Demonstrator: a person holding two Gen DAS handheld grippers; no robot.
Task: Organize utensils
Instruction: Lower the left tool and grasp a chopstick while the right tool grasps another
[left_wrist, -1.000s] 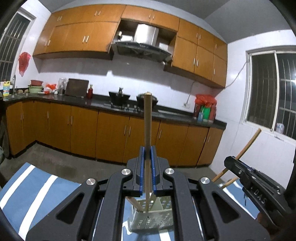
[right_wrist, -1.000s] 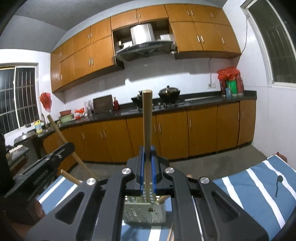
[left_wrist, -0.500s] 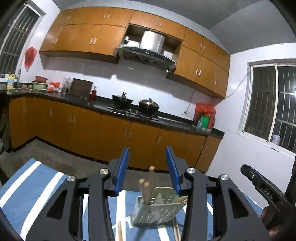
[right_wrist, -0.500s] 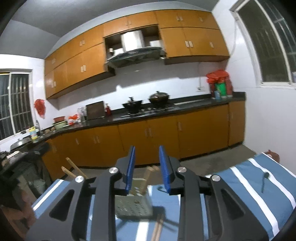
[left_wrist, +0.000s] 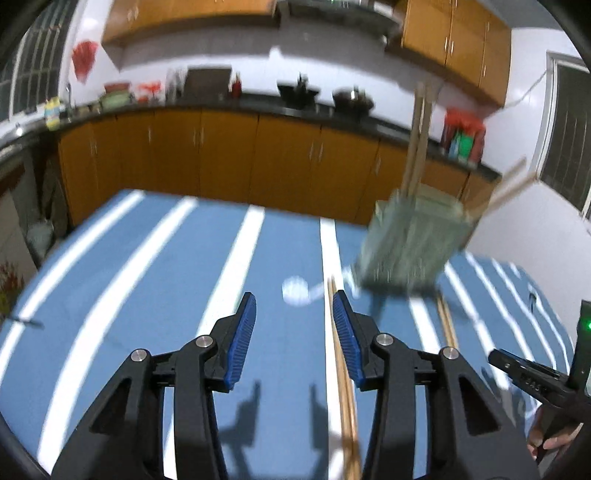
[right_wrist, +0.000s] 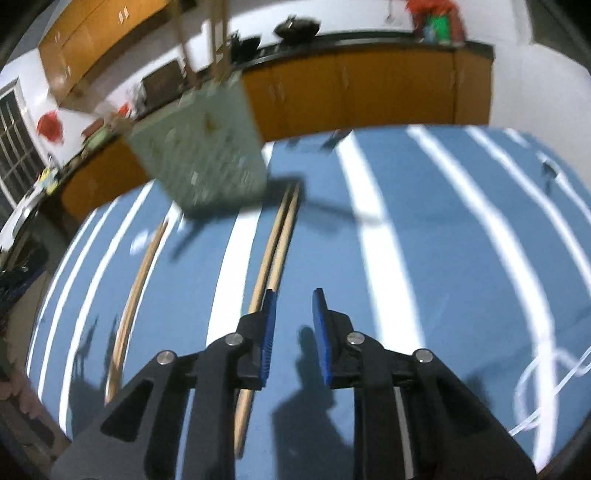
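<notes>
A pale green perforated utensil holder (left_wrist: 410, 243) stands on the blue striped tablecloth (left_wrist: 155, 280) with several wooden chopsticks (left_wrist: 417, 140) upright in it. It also shows in the right wrist view (right_wrist: 201, 155). My left gripper (left_wrist: 293, 332) is open and empty, left of a chopstick pair (left_wrist: 341, 369) lying on the cloth. My right gripper (right_wrist: 293, 325) is open and empty, just right of a chopstick pair (right_wrist: 275, 243) lying on the cloth. Another chopstick pair (right_wrist: 138, 284) lies further left.
A white spoon (left_wrist: 299, 290) lies on the cloth in front of the holder. Another chopstick pair (left_wrist: 447, 325) lies right of my left gripper. Kitchen cabinets (left_wrist: 221, 155) run behind the table. A white cord (right_wrist: 543, 373) loops at the right.
Both grippers opened and let their chopsticks go into the holder. Both then tilted down toward the tablecloth and the chopsticks lying on it.
</notes>
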